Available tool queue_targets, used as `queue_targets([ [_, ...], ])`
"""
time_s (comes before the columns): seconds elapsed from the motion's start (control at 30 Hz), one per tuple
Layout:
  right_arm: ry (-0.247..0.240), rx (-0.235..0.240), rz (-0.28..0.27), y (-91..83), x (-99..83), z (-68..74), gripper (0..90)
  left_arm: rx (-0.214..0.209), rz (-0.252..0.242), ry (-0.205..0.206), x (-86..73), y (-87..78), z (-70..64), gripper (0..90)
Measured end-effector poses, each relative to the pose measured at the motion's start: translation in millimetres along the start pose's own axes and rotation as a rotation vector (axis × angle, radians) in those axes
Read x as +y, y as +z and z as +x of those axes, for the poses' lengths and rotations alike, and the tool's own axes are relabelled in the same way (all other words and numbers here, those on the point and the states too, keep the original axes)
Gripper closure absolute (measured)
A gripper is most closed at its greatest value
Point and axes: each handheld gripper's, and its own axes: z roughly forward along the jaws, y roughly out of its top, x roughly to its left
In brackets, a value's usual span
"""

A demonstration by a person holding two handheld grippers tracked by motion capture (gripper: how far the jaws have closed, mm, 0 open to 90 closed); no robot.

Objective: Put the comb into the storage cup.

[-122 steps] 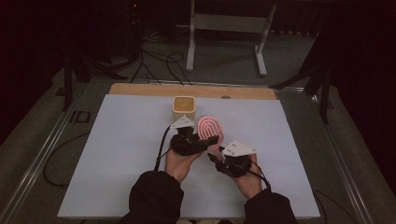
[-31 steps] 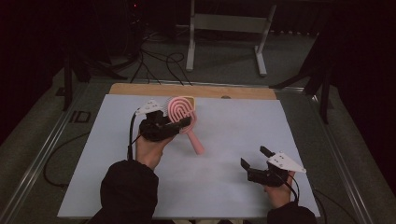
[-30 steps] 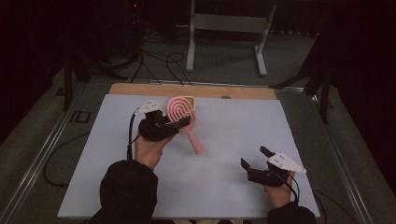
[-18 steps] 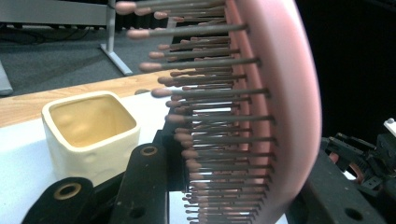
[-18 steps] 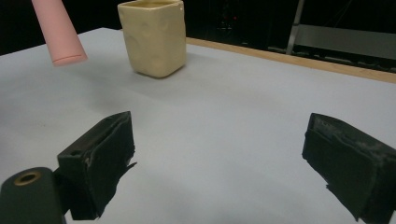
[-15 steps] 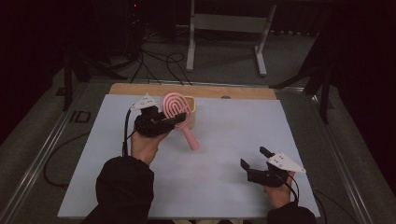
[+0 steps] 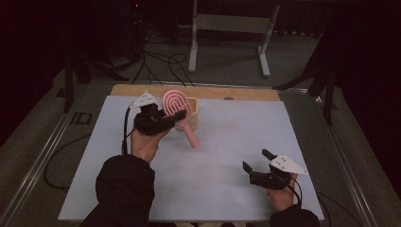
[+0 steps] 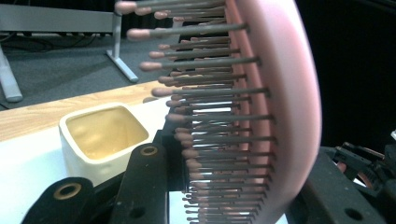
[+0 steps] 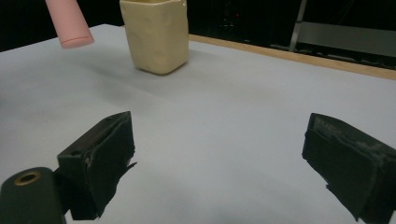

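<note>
Left hand-held gripper [image 7: 176, 117] clamped on the pink hairbrush [image 7: 176, 105], held off the desk [image 7: 227, 137] at its far left. Brush head sits between the jaws, handle angling down toward the desk, just in front of the cream cup [image 7: 193, 112].

Left gripper view: bristle side [image 8: 210, 116], rows of thin dark pins with rounded pink tips, smooth curved plastic back; the cup [image 8: 100, 140] is hollow, square, with rounded corners.

Right gripper view: handle's blunt end [image 9: 70, 25] hanging above the desk, beside the cup [image 9: 156, 35].

Right hand-held gripper [image 7: 257, 163] is near the desk's right front, jaws spread wide, holding nothing. The desk is matte white with a wooden far edge.
</note>
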Motion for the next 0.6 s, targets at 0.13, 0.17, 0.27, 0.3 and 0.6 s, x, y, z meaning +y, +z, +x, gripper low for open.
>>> queue_targets([
  [0.13, -0.002, 0.001, -0.001, 0.0, 0.0, 0.0, 8.8, 0.007, -0.005, 0.001, 2.0, -0.3, 2.7, 64.2],
  [0.17, -0.002, 0.001, -0.001, 0.1, 0.0, 0.0, 8.8, 0.008, -0.005, 0.002, 2.5, -0.4, 3.2, 64.2],
  [0.27, -0.003, 0.001, -0.001, 0.2, 0.0, 0.1, 8.8, 0.014, -0.008, 0.001, 3.9, -0.6, 4.3, 64.1],
  [0.3, -0.002, 0.001, 0.0, 0.2, 0.0, 0.2, 8.8, 0.013, -0.008, 0.001, 4.4, -0.8, 4.8, 64.1],
  [0.6, -0.002, 0.0, 0.001, 0.4, 0.0, 0.3, 8.8, 0.021, -0.014, 0.004, 8.1, -1.2, 7.1, 64.1],
])
